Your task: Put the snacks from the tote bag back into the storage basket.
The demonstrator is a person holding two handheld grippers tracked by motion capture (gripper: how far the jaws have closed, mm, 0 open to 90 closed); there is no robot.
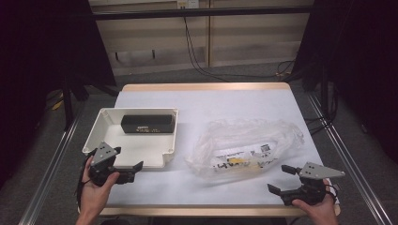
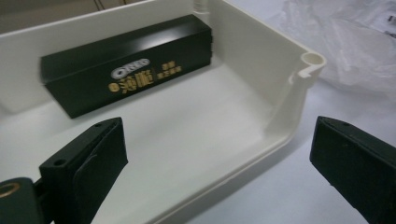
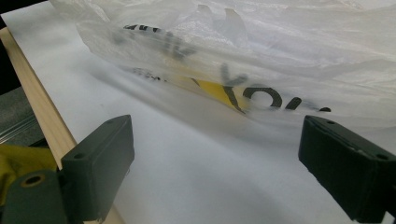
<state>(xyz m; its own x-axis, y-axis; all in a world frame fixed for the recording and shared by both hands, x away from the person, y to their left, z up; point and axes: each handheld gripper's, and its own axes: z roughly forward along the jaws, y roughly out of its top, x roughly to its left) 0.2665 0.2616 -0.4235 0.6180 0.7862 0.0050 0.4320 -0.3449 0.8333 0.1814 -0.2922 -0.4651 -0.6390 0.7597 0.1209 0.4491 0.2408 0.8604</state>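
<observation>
While both my tongs hang released, the left tongs [image 1: 123, 164] sit at the near rim of the white tray [image 1: 170, 140], where the black box [image 1: 147, 123] lies against the far wall. My right tongs [image 1: 281, 179] face the crinkled plastic bag [image 1: 246, 146] on the bench [image 1: 155, 187]. Thin film could slip or tear; nudging the rim could slide the tray.

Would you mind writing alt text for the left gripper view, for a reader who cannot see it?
A black box with gold and white lettering lies inside a white plastic tray, against its far wall. The left gripper has its two black jaws wide apart, one over the tray floor and one outside its near corner. A crumpled clear plastic bag lies beyond the tray on the white table.
</observation>
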